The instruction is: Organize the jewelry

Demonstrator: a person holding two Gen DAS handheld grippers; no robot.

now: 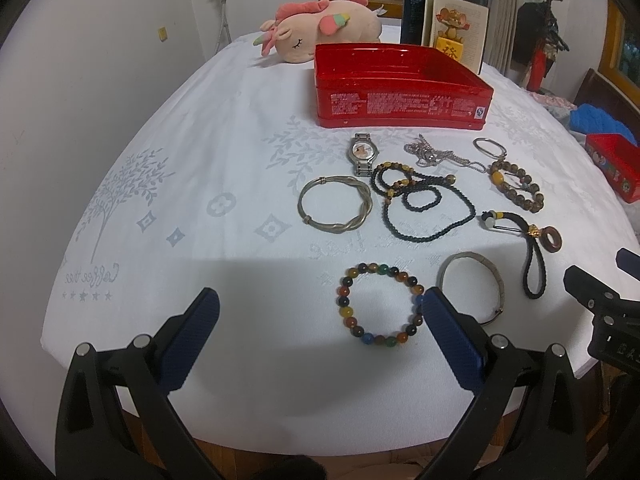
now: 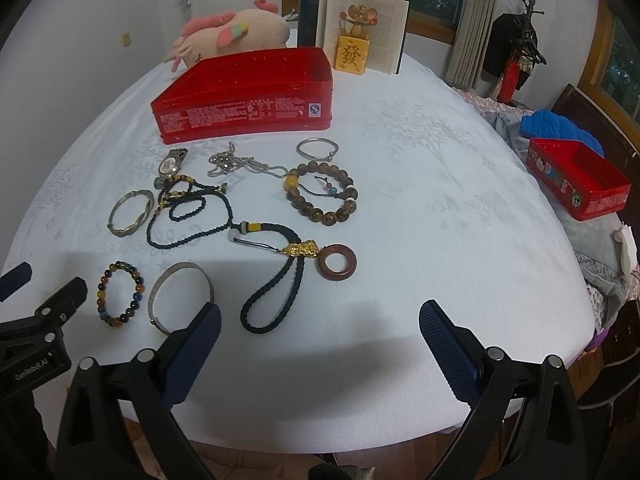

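Red tin (image 1: 402,108) behind scattered jewelry (image 1: 424,196)

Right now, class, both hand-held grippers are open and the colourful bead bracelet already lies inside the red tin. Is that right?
Not quite. The colourful bead bracelet lies on the tablecloth, not inside the red tin, as the left wrist view shows. Both hand-held grippers are open.

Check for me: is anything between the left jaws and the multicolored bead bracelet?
Nothing visible. The left gripper is open, and the multicolored bead bracelet lies flat on the tablecloth just ahead, near its right finger. The plain silver bangle sits beside the bracelet, not in between.
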